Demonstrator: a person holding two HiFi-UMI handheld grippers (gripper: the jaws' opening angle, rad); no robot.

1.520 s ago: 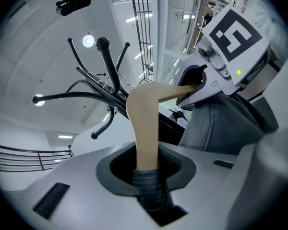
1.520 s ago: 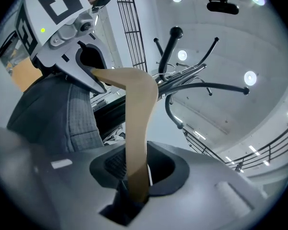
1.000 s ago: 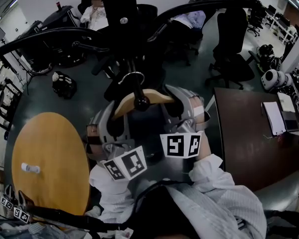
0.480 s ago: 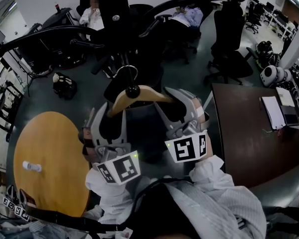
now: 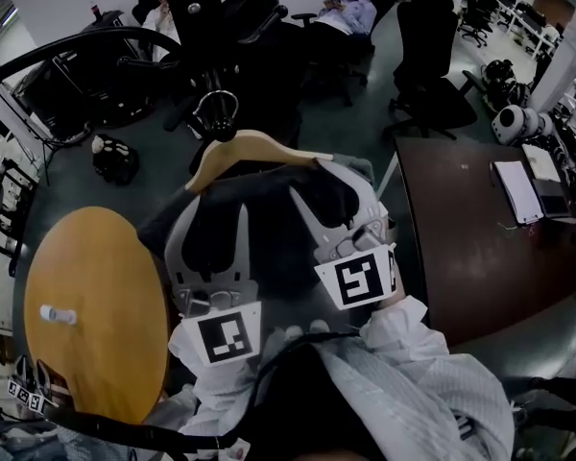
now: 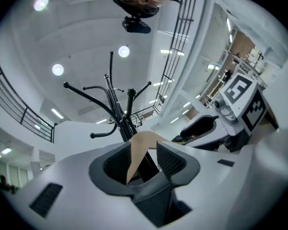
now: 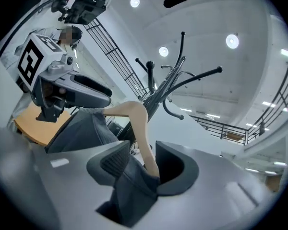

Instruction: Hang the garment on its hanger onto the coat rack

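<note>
The black coat rack stands ahead, its pegs spreading overhead. The wooden hanger carries a dark garment; its metal hook seems looped over a ball-tipped peg. My left gripper is open: the hanger's left arm lies between the jaws with a gap beside it. The right gripper has its jaws opening around the hanger's other arm and a fold of garment, neither pressed. The jaw gaps face up in the left gripper and right gripper views.
A round wooden table with a small white bottle is at lower left. A dark desk with papers lies to the right. Office chairs and seated people are behind the rack.
Both grippers' jaws have spread apart and let go of the hanger's arms. The hanger sits higher and further left, with its hook at a peg.
</note>
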